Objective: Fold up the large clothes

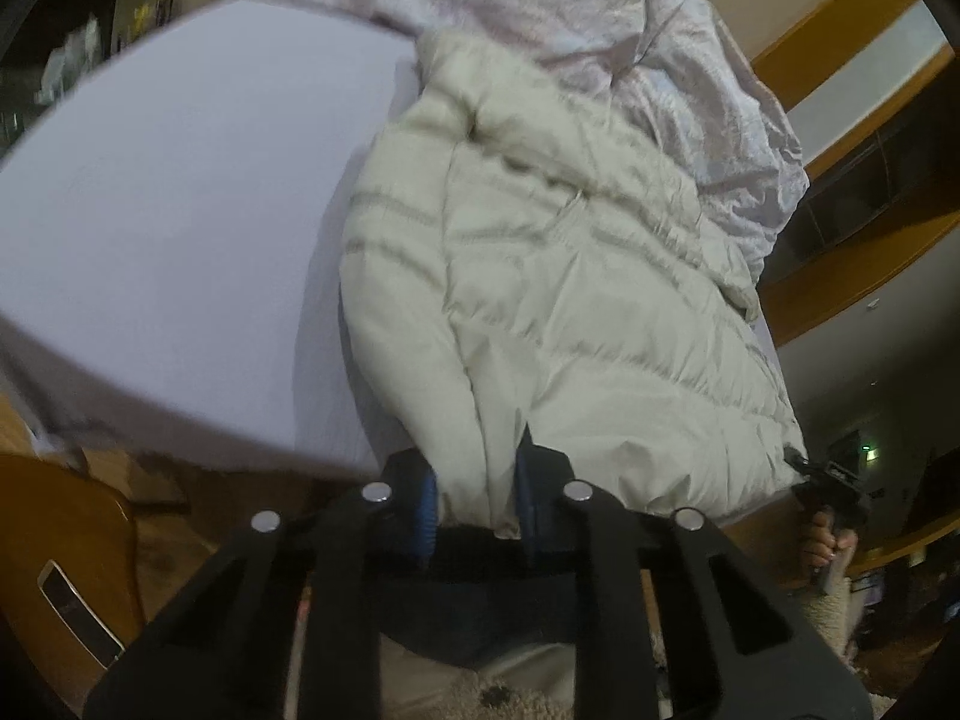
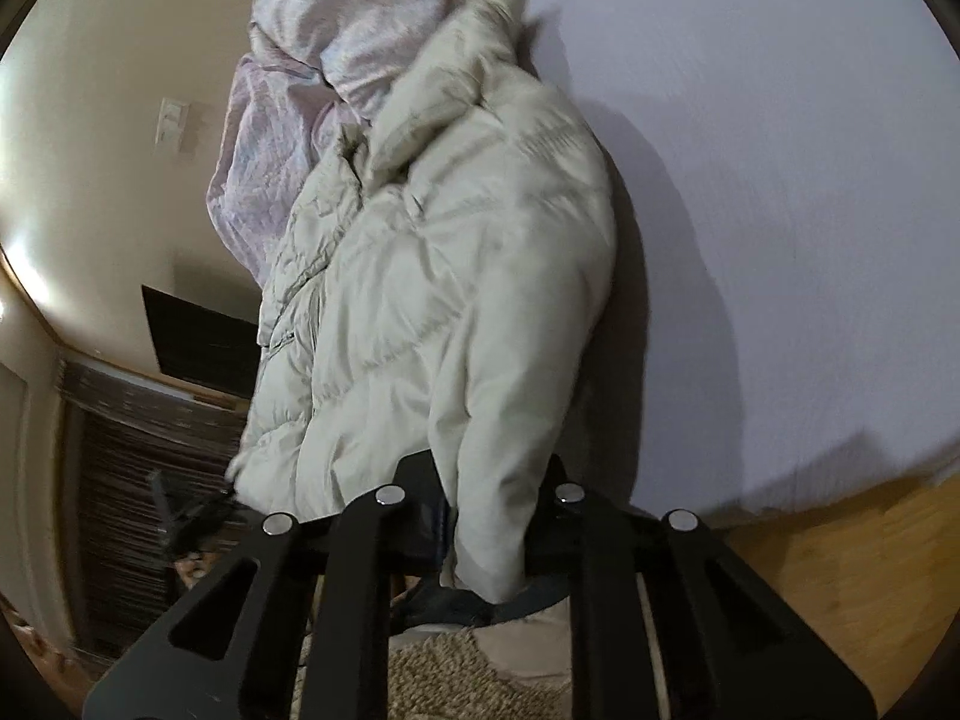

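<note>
Now the puffy coat [image 1: 540,300] lies on the bed [image 1: 180,210] ahead of both jaws — left gripper [image 1: 474,516] and right gripper [image 2: 486,516] each pinch its hem — but slippery cloth could slide out.

no readable text, label, brand, number or sign is showing in either wrist view. the cream puffer jacket [image 1: 570,300] is showing only plain quilted fabric. a small whitish mark is sitting on the other gripper [image 1: 831,480] at about four o'clock in the left wrist view, but it is too blurred to read. a pale wall plate [image 2: 171,120] at about ten o'clock in the right wrist view is carrying no legible marking.
</note>
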`<state>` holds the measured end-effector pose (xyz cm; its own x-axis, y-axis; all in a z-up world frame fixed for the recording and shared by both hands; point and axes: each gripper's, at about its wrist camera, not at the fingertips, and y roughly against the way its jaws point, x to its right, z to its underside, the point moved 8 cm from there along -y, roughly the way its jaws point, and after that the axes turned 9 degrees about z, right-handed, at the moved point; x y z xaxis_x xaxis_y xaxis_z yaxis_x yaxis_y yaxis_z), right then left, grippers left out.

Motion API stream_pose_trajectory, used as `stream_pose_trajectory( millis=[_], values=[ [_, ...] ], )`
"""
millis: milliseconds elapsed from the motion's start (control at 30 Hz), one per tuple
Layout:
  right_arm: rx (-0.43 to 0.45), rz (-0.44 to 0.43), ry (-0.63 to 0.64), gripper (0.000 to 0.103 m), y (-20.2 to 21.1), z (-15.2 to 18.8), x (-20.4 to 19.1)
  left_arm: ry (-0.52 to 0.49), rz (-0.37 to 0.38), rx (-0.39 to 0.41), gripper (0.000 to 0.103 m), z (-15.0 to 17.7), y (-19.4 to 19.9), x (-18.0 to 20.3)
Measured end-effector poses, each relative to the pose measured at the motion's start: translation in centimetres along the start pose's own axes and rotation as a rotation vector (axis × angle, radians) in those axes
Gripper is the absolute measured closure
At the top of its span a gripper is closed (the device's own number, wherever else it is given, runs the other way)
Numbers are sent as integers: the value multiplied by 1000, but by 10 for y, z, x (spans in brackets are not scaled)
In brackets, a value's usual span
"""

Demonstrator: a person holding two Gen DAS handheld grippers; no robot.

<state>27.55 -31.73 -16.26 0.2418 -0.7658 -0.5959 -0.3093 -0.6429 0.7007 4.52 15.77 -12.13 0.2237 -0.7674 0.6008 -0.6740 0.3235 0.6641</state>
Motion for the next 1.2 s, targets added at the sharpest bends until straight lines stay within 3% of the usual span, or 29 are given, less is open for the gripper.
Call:
stream_pose_trajectory(
  millis=[367,633,933,1200],
  values=[
    [267,96,163,88,43,-67,-68,-128,-43,212,84,-80,38,45],
    [432,193,245,88,51,-132,-116,-204,-105,319,84,-155,39,76],
    [497,366,303,88,10,-220,-146,-227,-205,356,84,-247,-6,84],
    [485,478,274,88,-56,-294,-132,-205,-293,343,84,-325,-85,69]
  ],
)
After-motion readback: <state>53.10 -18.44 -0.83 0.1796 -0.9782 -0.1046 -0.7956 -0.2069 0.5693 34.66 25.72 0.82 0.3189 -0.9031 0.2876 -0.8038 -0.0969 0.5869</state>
